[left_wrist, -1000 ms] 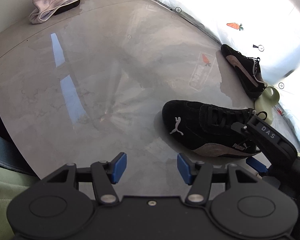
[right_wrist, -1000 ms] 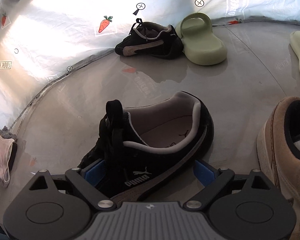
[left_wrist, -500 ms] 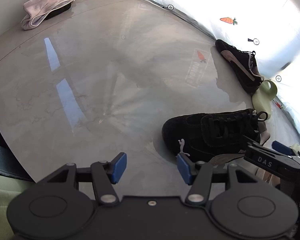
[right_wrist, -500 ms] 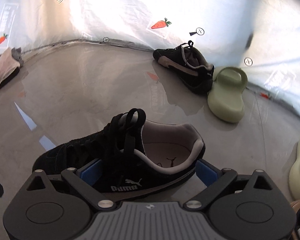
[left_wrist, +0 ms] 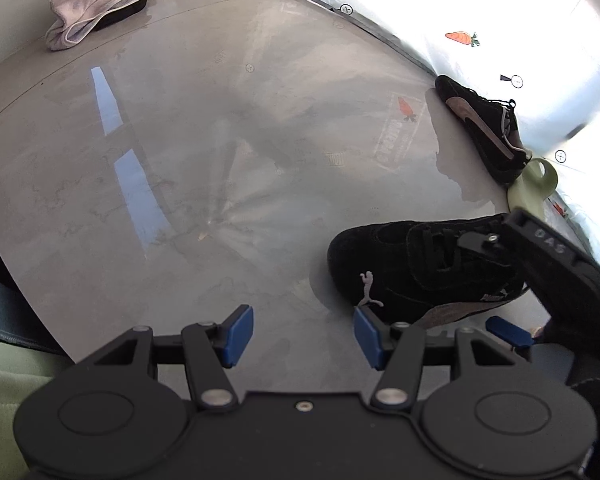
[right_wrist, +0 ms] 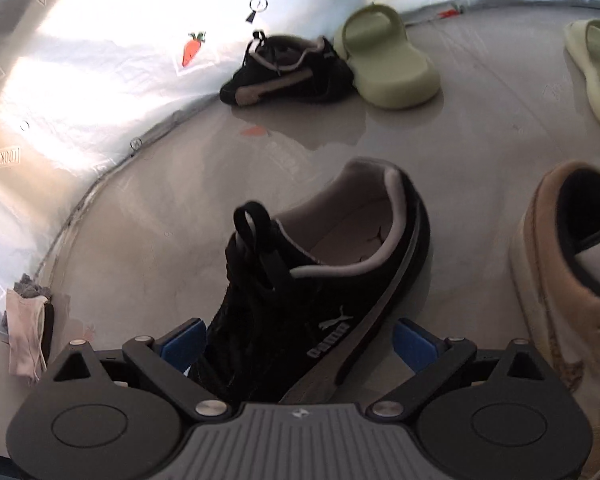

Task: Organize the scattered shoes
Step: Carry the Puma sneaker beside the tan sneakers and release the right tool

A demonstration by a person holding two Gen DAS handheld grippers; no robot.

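Observation:
A black suede sneaker (right_wrist: pixel 320 280) with a grey lining rests on the glossy floor, toe towards the right wrist camera. My right gripper (right_wrist: pixel 300 344) straddles its front part with the jaws wide. The left pad sits close against the upper, and a strip of floor shows between the right pad and the sole. In the left wrist view the same sneaker (left_wrist: pixel 420 268) lies just right of my left gripper (left_wrist: pixel 304 336), which is open and empty above bare floor. Its matching black sneaker (right_wrist: pixel 288 72) stands by the white wall sheet.
A green slide (right_wrist: pixel 388 60) lies beside the far black sneaker, and a second green slide (right_wrist: pixel 596 64) is at the right edge. A tan sneaker (right_wrist: pixel 560 272) stands close on the right. A pale cloth pile (left_wrist: pixel 96 4) lies far left by the wall.
The right gripper swung about the black sneaker, first to the left and then back, so the shoe now points toe-first at its camera. Its jaws stand slightly wider. The left gripper stayed put.

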